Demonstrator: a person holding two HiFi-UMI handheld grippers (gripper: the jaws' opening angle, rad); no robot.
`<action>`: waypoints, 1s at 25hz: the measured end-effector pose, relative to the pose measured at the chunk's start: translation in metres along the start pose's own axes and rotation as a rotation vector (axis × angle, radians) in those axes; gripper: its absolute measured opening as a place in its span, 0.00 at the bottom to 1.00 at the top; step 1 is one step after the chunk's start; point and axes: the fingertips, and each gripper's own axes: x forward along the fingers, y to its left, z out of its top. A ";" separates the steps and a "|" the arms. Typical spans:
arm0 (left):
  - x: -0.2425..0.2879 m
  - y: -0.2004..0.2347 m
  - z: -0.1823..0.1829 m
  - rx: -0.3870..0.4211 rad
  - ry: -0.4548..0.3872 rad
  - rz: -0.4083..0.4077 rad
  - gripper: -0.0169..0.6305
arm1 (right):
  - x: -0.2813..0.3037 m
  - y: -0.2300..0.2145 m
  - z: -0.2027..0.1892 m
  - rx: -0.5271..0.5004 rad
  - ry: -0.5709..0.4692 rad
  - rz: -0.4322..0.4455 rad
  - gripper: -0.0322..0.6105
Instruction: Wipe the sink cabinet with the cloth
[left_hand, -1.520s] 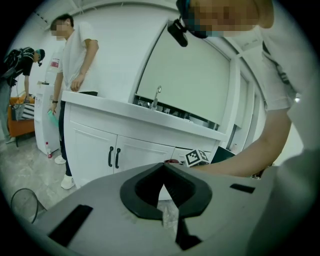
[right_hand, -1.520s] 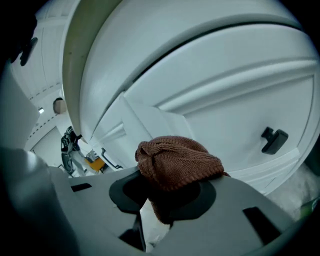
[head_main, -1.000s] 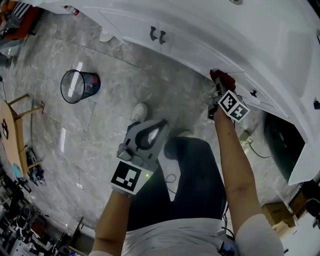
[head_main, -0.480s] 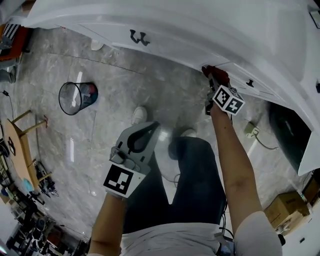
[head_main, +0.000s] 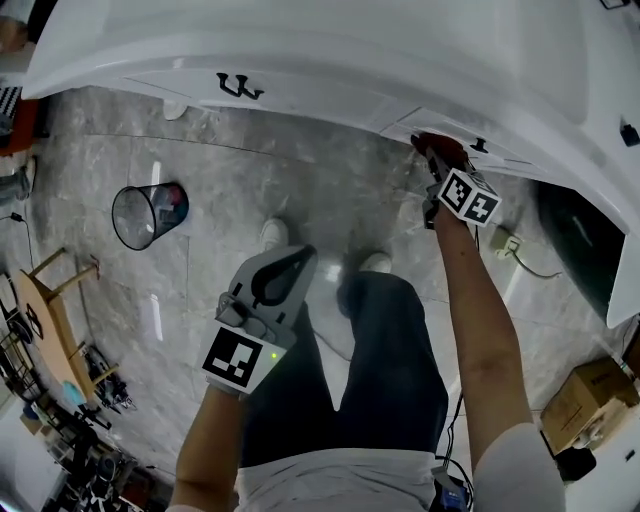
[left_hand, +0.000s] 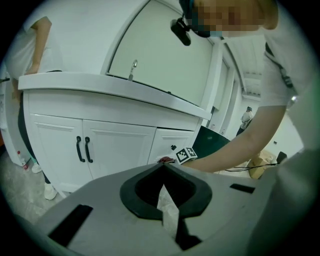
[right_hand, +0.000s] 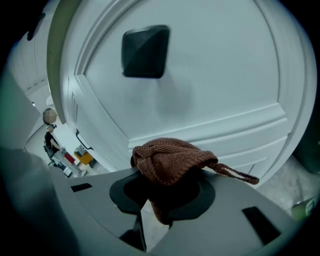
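While my right gripper (head_main: 438, 165) pinches the brown knitted cloth (right_hand: 170, 160) and holds it against a white drawer front (right_hand: 210, 90) of the sink cabinet (head_main: 330, 60), near a black square knob (right_hand: 145, 52), my left gripper (head_main: 298, 262) hangs well apart, low over the person's legs, its jaws pressed together on nothing. A loose strand trails from the cloth. Black door handles (left_hand: 83, 149) show farther left, and a wire bin (head_main: 140, 215) stands on the grey floor (head_main: 300, 190).
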 end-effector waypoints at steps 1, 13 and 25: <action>0.003 -0.001 0.000 0.001 0.002 -0.006 0.04 | -0.003 -0.008 0.001 -0.001 -0.001 -0.005 0.21; 0.044 -0.033 0.010 0.042 0.020 -0.080 0.04 | -0.054 -0.099 0.013 -0.013 -0.011 -0.098 0.21; 0.066 -0.058 0.017 0.072 0.034 -0.114 0.04 | -0.084 -0.146 0.024 0.005 -0.026 -0.129 0.21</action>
